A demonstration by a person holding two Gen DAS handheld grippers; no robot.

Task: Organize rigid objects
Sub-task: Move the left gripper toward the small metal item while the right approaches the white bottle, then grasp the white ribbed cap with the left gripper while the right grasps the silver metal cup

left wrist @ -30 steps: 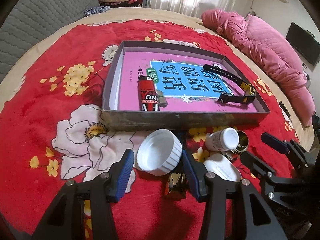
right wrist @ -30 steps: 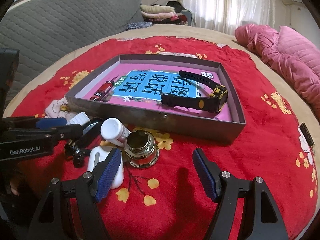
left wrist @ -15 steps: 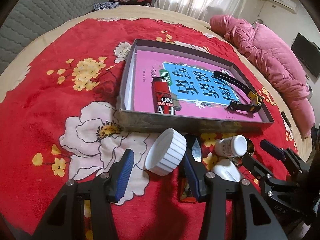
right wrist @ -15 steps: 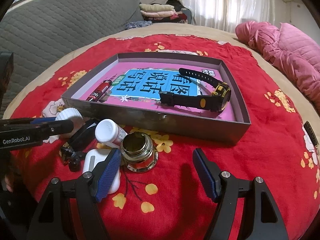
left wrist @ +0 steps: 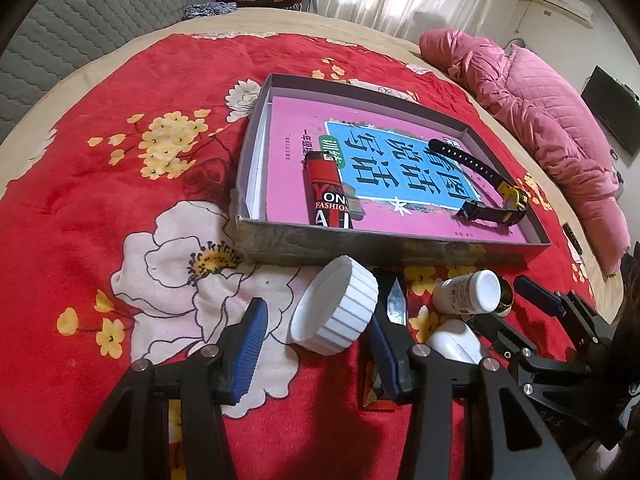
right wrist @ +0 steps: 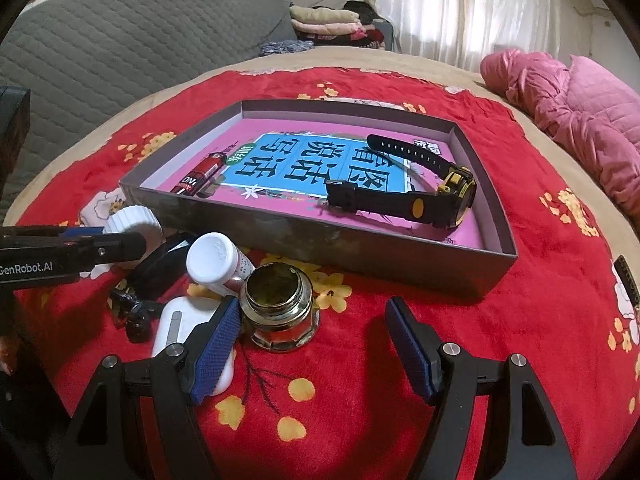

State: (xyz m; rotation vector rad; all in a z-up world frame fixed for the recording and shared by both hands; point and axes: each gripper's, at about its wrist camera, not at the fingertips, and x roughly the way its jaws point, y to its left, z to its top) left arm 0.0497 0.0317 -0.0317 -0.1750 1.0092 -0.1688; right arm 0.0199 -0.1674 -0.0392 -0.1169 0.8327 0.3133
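Straddling the white ribbed cap, the left gripper has its blue pads apart, not gripping it. Right gripper gapes wide and empty, the glass jar just inside its left pad; ahead, the grey tray holds lighter and watch.

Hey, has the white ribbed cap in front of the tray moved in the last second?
Yes. The white ribbed cap has tipped onto its edge, opening turned left, while staying by the tray and its near wall.
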